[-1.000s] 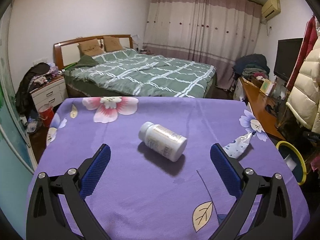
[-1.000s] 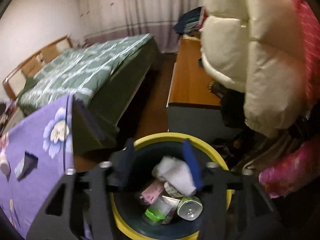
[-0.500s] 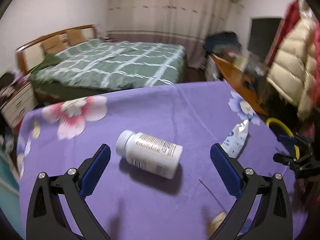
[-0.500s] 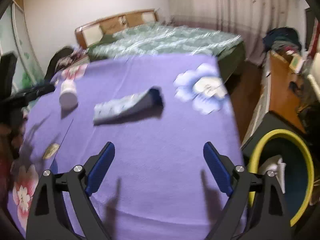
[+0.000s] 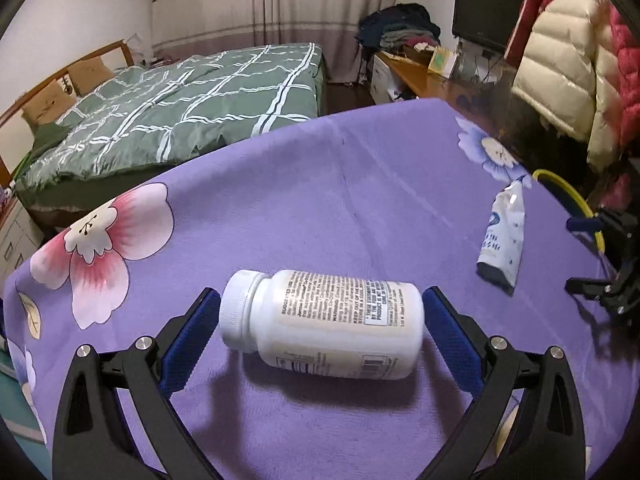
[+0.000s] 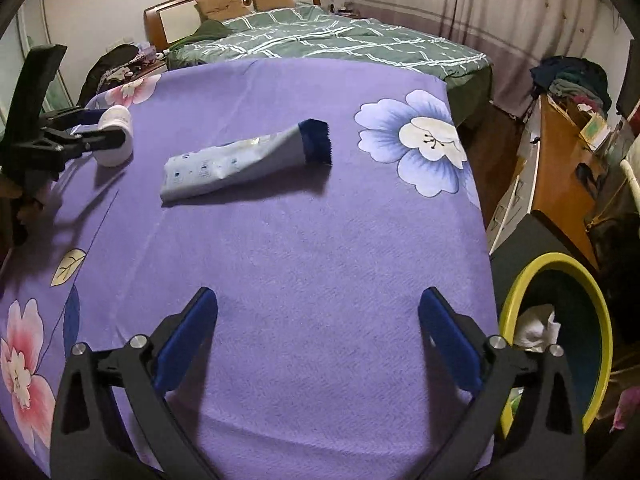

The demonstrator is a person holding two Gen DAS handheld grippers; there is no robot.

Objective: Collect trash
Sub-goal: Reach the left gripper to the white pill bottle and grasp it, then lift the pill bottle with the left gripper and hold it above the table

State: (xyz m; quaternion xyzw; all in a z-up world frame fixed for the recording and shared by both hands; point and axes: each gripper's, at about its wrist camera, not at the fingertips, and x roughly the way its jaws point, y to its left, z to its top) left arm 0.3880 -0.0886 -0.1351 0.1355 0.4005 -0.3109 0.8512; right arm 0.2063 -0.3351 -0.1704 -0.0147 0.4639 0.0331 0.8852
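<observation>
A white pill bottle [image 5: 324,322] lies on its side on the purple flowered tablecloth [image 5: 320,200]. My left gripper [image 5: 322,332] is open around it, one blue pad beside the cap and one beside the base; I cannot tell if they touch. The bottle also shows in the right wrist view [image 6: 116,136], with the left gripper [image 6: 94,130] around it. A flattened white and blue tube [image 6: 240,164] lies mid-table; it also shows in the left wrist view [image 5: 504,236]. My right gripper [image 6: 318,336] is open and empty above the cloth near the table's front, well short of the tube.
A yellow-rimmed bin [image 6: 560,340] holding white paper trash stands on the floor right of the table; its rim shows in the left wrist view [image 5: 568,196]. A green bed [image 6: 328,40] lies beyond the table. A wooden desk [image 6: 568,160] stands at right.
My left gripper moved forward until its pads flank the bottle. My right gripper swung from over the bin back to the table and now faces the tube.
</observation>
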